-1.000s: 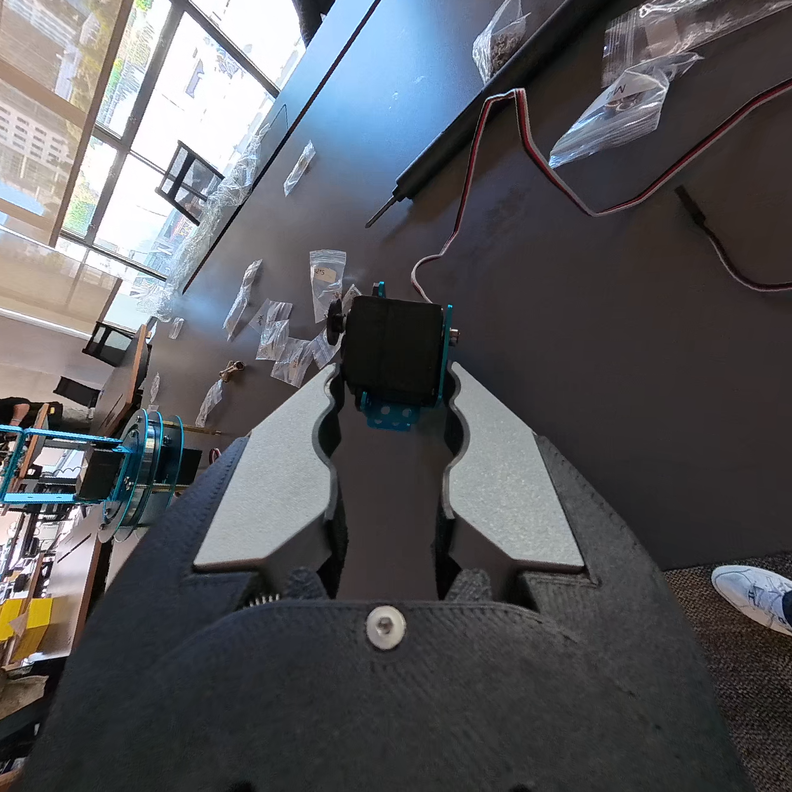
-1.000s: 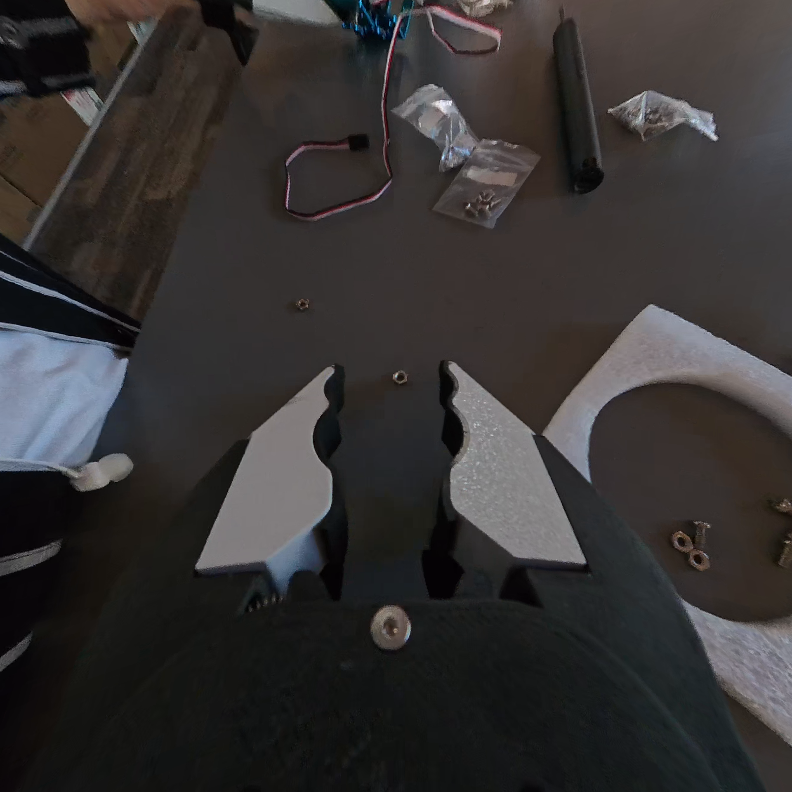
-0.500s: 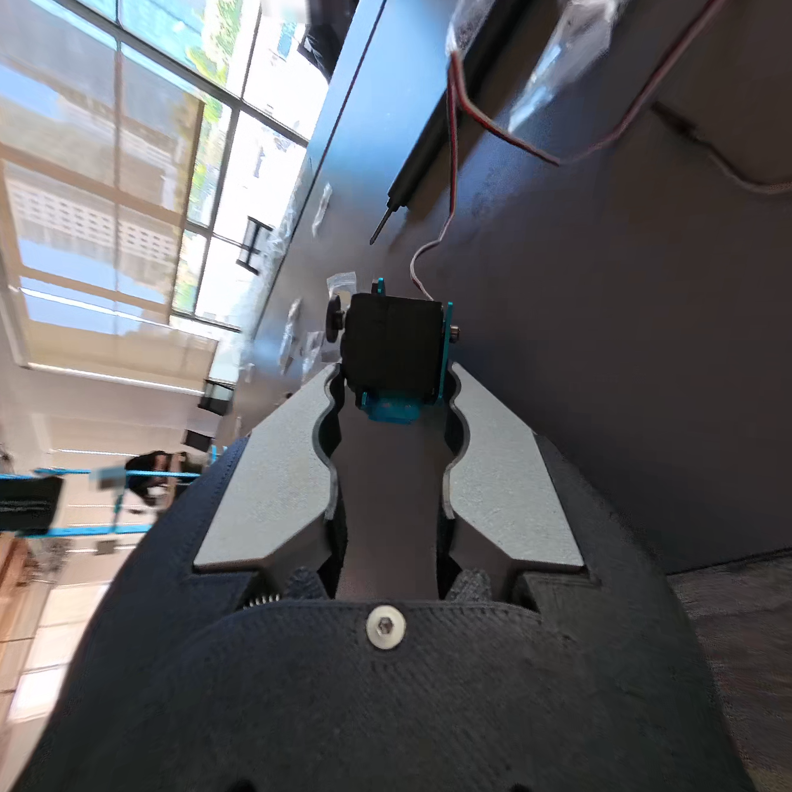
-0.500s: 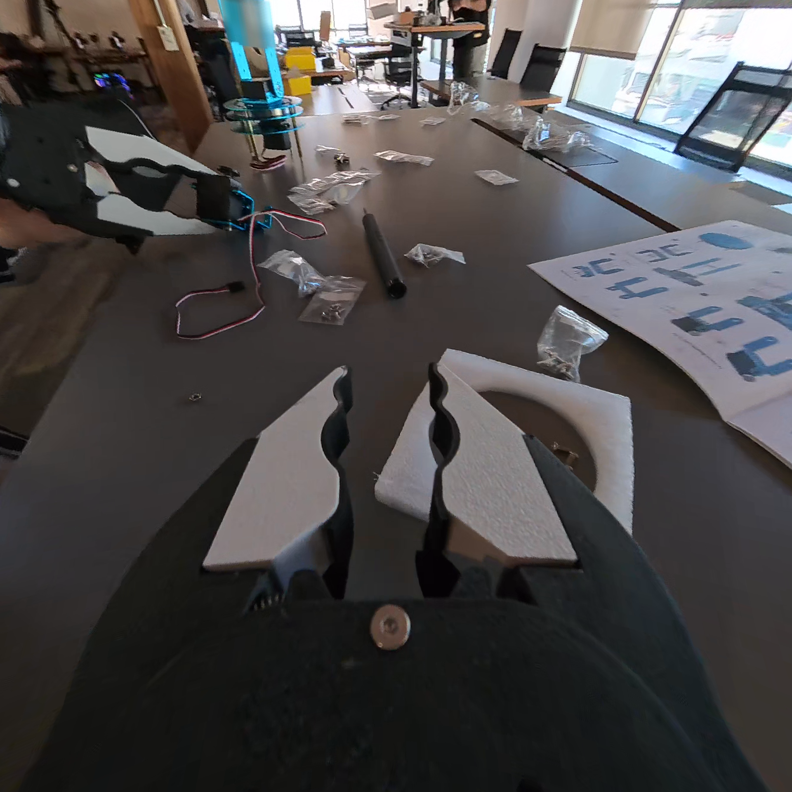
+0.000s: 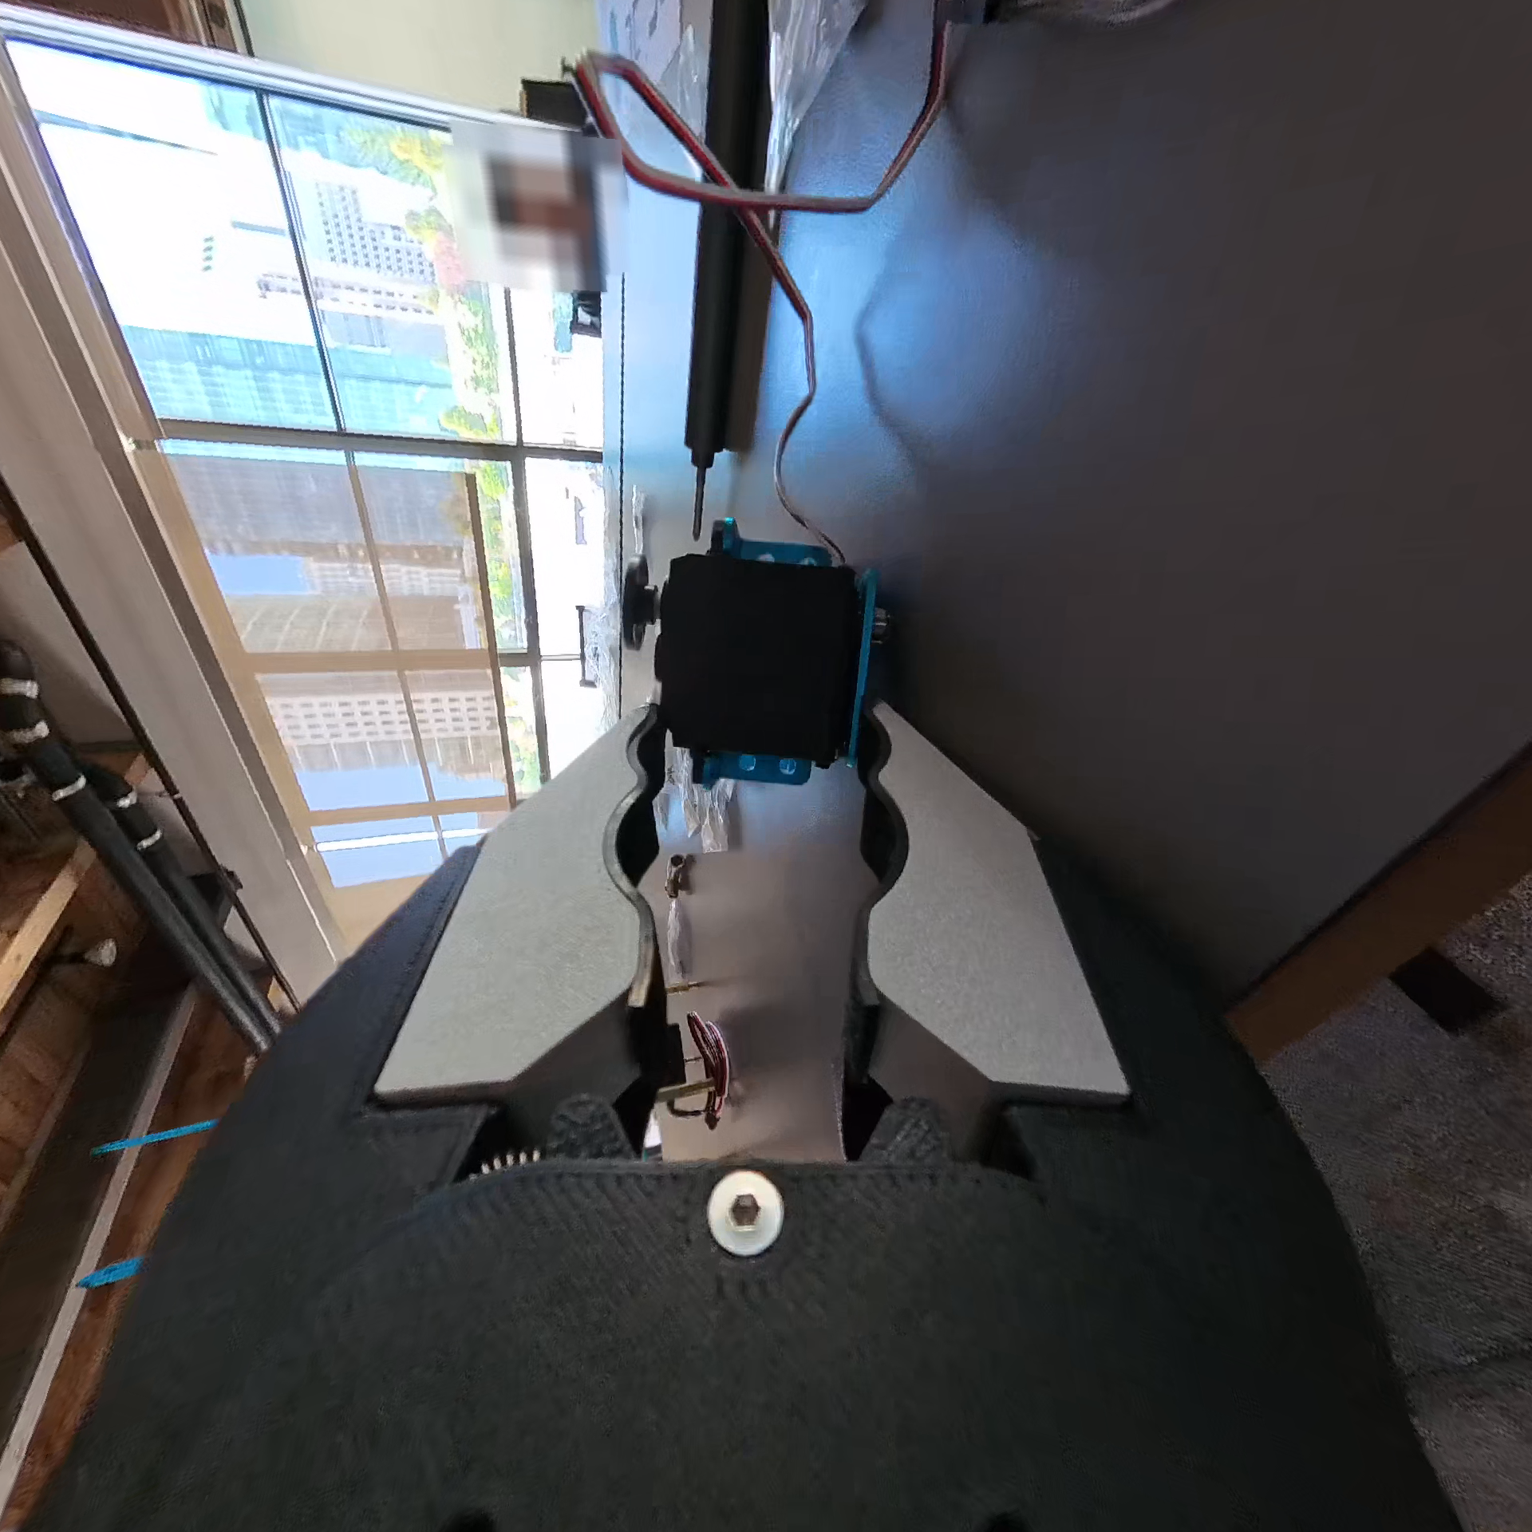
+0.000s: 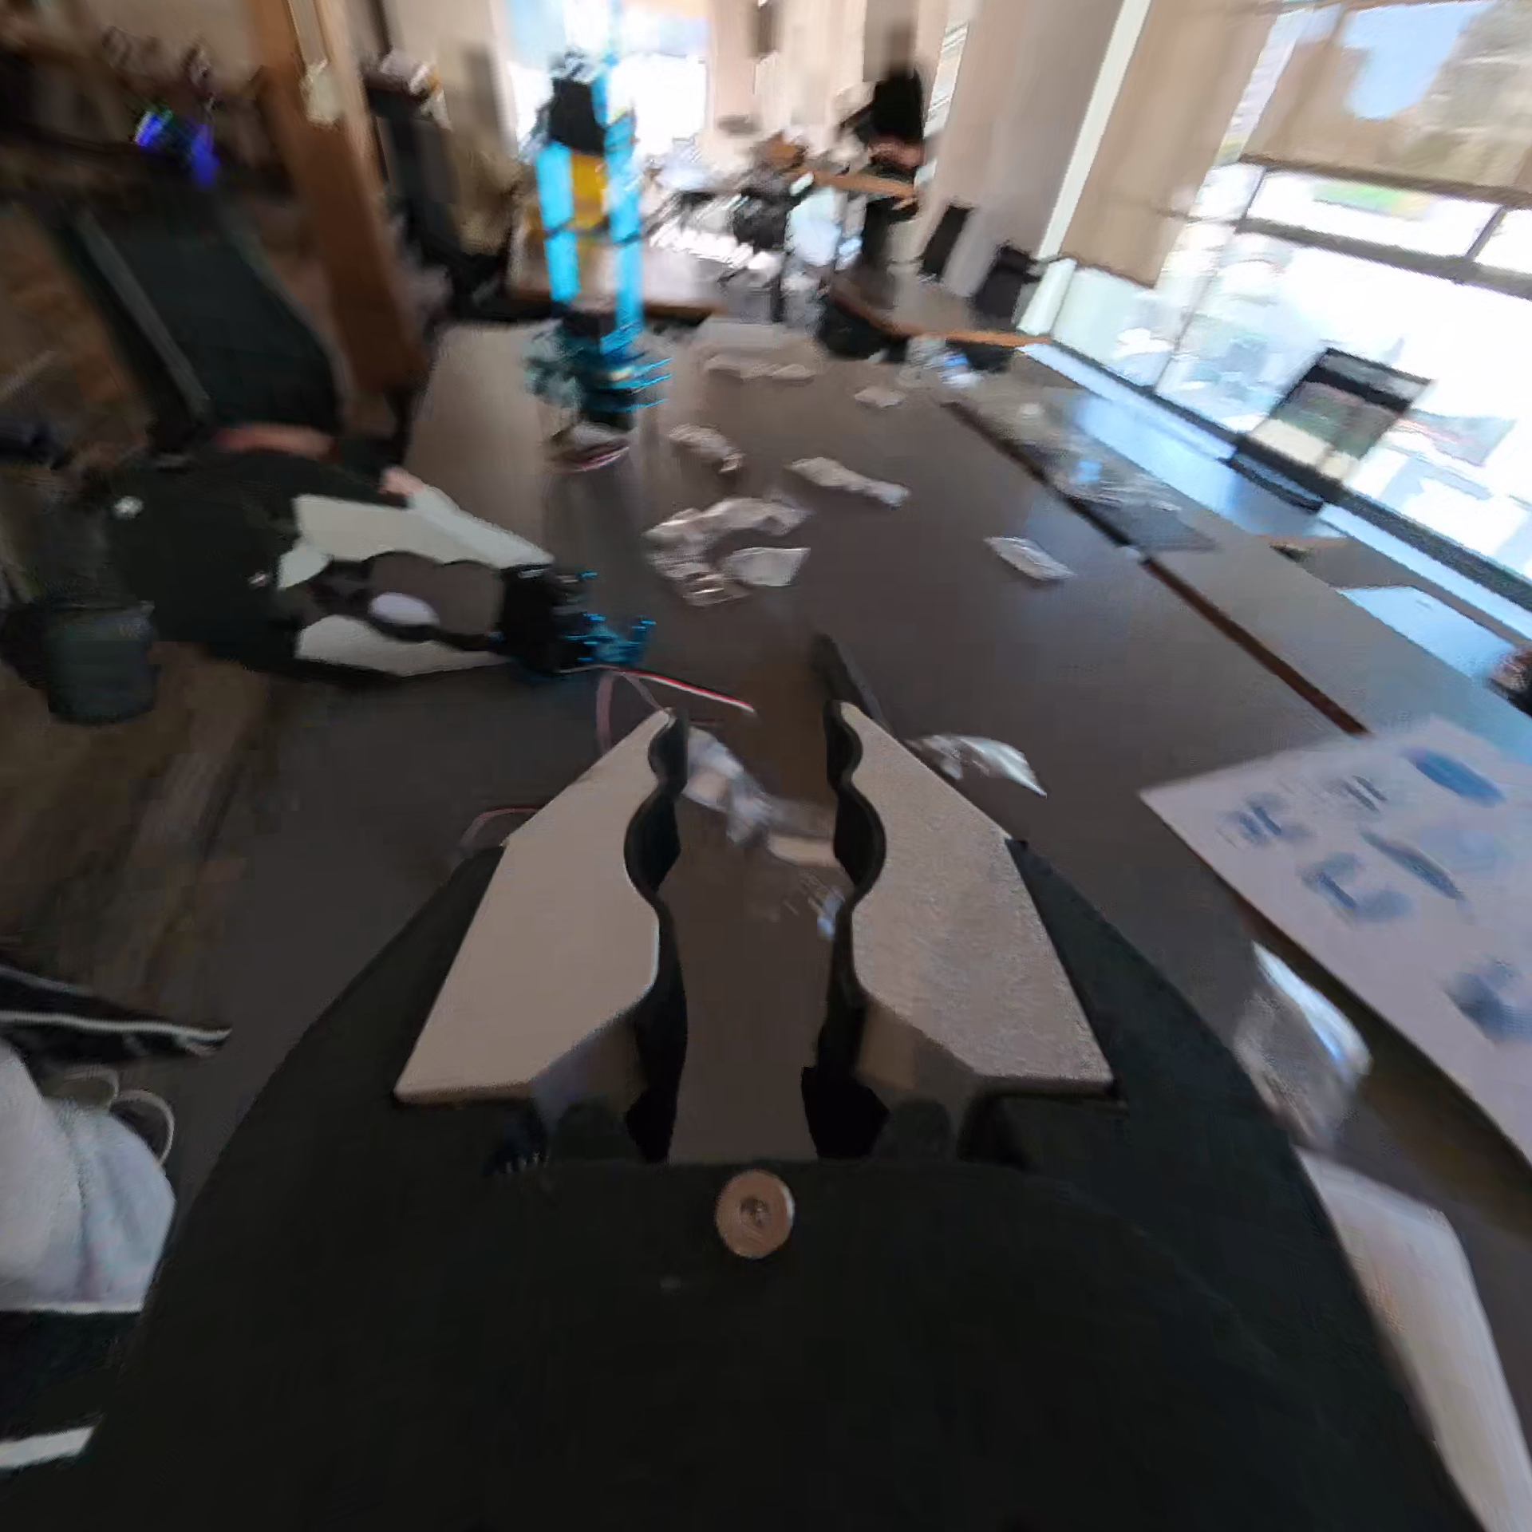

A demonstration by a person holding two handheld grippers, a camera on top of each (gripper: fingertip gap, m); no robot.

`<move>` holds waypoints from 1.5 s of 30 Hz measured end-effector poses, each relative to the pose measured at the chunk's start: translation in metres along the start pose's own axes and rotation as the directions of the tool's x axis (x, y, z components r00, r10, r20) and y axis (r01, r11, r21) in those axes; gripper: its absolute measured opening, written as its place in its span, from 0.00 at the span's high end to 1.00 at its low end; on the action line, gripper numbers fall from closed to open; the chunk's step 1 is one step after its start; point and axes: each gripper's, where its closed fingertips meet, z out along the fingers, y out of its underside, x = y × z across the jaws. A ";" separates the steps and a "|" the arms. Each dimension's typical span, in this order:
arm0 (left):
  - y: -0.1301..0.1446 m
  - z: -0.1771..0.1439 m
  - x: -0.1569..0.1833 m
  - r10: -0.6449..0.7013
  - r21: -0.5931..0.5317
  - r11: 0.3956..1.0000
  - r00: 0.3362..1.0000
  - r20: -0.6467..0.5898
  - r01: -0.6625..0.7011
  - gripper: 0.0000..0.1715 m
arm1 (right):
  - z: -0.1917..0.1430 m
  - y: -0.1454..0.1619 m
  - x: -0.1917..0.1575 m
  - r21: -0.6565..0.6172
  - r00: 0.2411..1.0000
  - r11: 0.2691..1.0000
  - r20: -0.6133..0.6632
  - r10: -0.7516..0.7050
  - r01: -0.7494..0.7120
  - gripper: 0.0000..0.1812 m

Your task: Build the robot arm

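Note:
My left gripper [image 5: 758,734] is shut on a black servo motor [image 5: 754,663] in a blue metal bracket [image 5: 758,767], held off the dark table [image 5: 1202,497]. The servo's red, white and brown cable [image 5: 800,348] trails up past a black screwdriver [image 5: 729,249]. In the blurred right wrist view the left gripper [image 6: 518,609] shows at the left with the servo [image 6: 543,613] in it. My right gripper [image 6: 750,721] is open and empty above the table [image 6: 1036,663], with small plastic bags [image 6: 746,796] beyond its tips.
A blue tower-like assembly [image 6: 593,249] stands at the table's far end. Several small plastic bags [image 6: 721,539] lie across the middle. A white sheet with blue drawings [image 6: 1368,854] lies at the right. Large windows [image 5: 332,414] run along one side. A person stands far back. There is about 20 cm between the tips of the two grippers.
The right gripper has swung up from looking down at a nut to looking across the table, and its jaws have narrowed a little. The left gripper has tilted with the servo still in it.

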 end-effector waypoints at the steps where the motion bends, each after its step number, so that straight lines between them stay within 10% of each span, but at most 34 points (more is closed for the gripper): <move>1: 0.001 0.000 0.000 0.005 0.009 1.000 1.000 -0.008 -0.005 0.74 | 0.024 -0.003 -0.020 -0.042 0.997 0.998 0.053 -0.053 0.055 0.82; 10: 0.008 -0.011 0.000 -0.204 0.113 0.970 0.973 -0.104 0.216 0.67 | 0.151 0.018 -0.098 -0.263 0.961 0.964 0.277 0.024 0.052 0.81; 23: 0.006 -0.036 -0.007 -0.647 0.141 0.672 0.669 -0.365 0.727 0.65 | 0.149 0.030 -0.106 -0.353 0.952 0.935 0.298 0.071 0.041 0.83; 28: 0.024 -0.061 -0.039 -0.850 0.166 0.397 0.430 -0.304 0.903 0.68 | 0.060 0.008 -0.079 -0.256 0.983 0.965 0.185 -0.009 0.058 0.81; 34: -0.013 -0.085 -0.076 -0.926 0.174 0.034 0.096 -0.365 0.984 0.67 | -0.127 0.060 0.038 -0.326 0.938 0.944 -0.341 -0.060 -0.058 0.77; 38: -0.102 -0.071 -0.078 -0.908 0.113 0.120 0.155 -0.389 0.986 0.65 | -0.236 0.094 0.088 -0.330 0.846 0.934 -0.530 -0.063 -0.137 0.76; 45: -0.329 -0.034 -0.050 -0.880 -0.036 0.222 0.185 -0.437 0.974 0.58 | -0.339 0.125 0.130 -0.354 0.860 0.925 -0.505 -0.068 -0.135 0.73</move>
